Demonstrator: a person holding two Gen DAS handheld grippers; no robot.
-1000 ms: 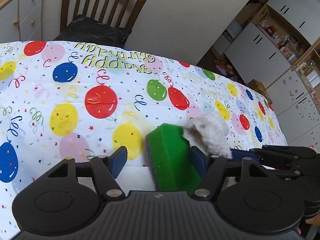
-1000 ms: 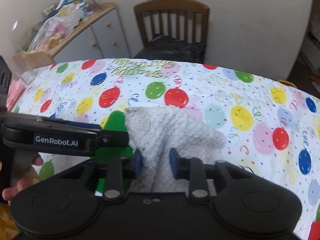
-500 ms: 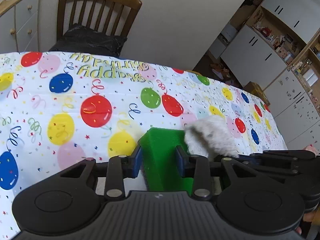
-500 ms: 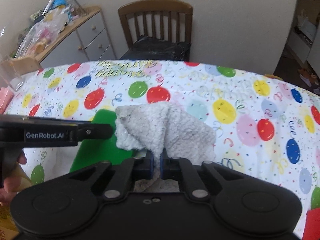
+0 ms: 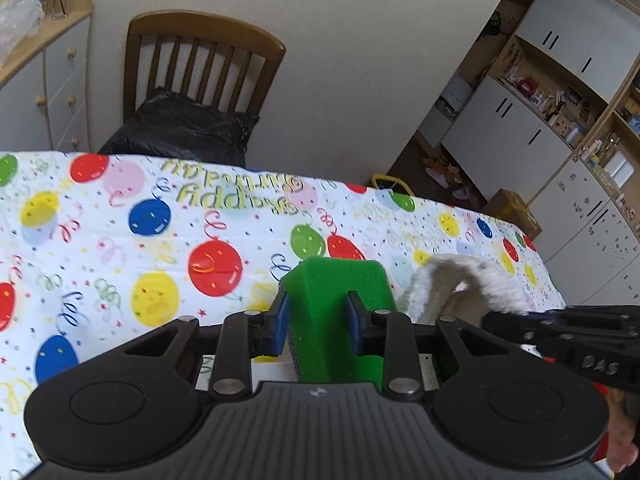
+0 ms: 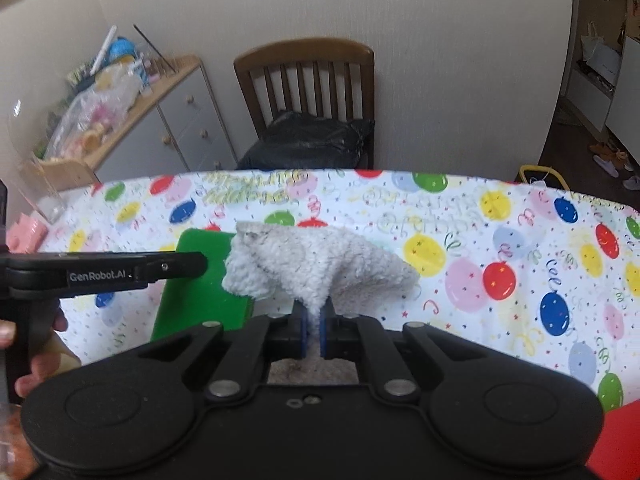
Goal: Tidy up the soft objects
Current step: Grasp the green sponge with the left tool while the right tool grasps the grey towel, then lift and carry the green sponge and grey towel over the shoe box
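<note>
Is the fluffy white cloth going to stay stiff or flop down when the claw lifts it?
Probably flop: the fluffy white cloth already drapes in folds on both sides of the right claw, which has pinched it thin. It looks light. Its fuzzy pile likely keeps it from slipping out.

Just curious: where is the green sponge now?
The green sponge is clamped in the left hand-held gripper above the balloon tablecloth, beside the fluffy white cloth.

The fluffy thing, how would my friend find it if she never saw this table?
Look at the table with the balloon tablecloth, on the near side across from the wooden chair. There, the right gripper pinches a fluffy white cloth beside a green sponge. Only the cloth is pale and woolly.
</note>
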